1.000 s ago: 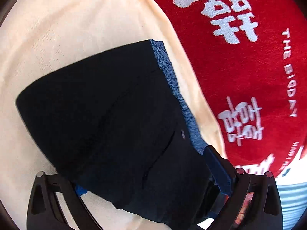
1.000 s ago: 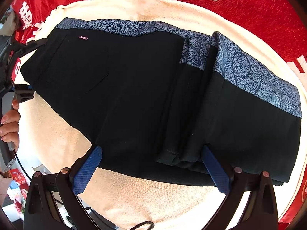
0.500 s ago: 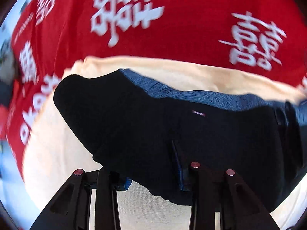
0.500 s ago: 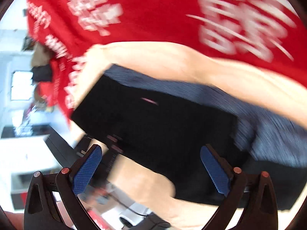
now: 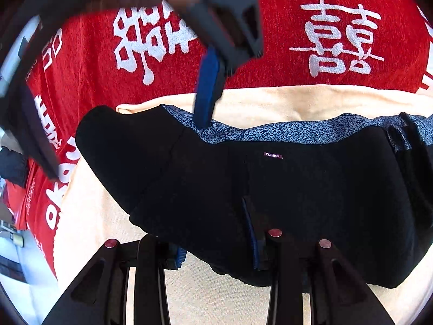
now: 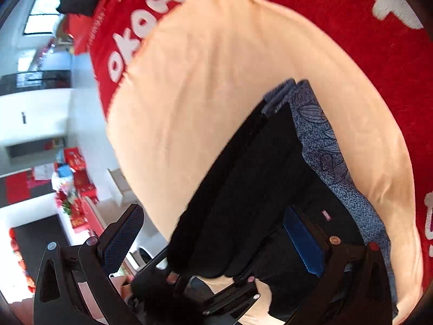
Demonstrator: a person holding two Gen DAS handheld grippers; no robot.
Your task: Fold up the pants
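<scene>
Black pants (image 5: 297, 189) with a blue patterned waistband (image 5: 284, 134) and a small label (image 5: 272, 155) lie folded on a cream cloth (image 5: 270, 100). My left gripper (image 5: 216, 249) is shut on the pants' near edge, with dark fabric bunched between its pads. My right gripper (image 6: 213, 238) is open above the same end of the pants (image 6: 243, 176), and the cloth runs through its gap without being pinched. In the left wrist view, one of its blue pads (image 5: 207, 94) hangs blurred by the waistband. A hand on the left gripper (image 6: 216, 287) shows low in the right wrist view.
A red blanket with white characters (image 5: 338, 40) lies under the cream cloth (image 6: 216, 81). Beyond the bed's edge, the right wrist view shows white floor and red boxes and packages (image 6: 75, 178).
My left gripper rolled and shut on the pants' near edge. My right gripper swung from the middle of the pants across to the end that the left gripper holds.
</scene>
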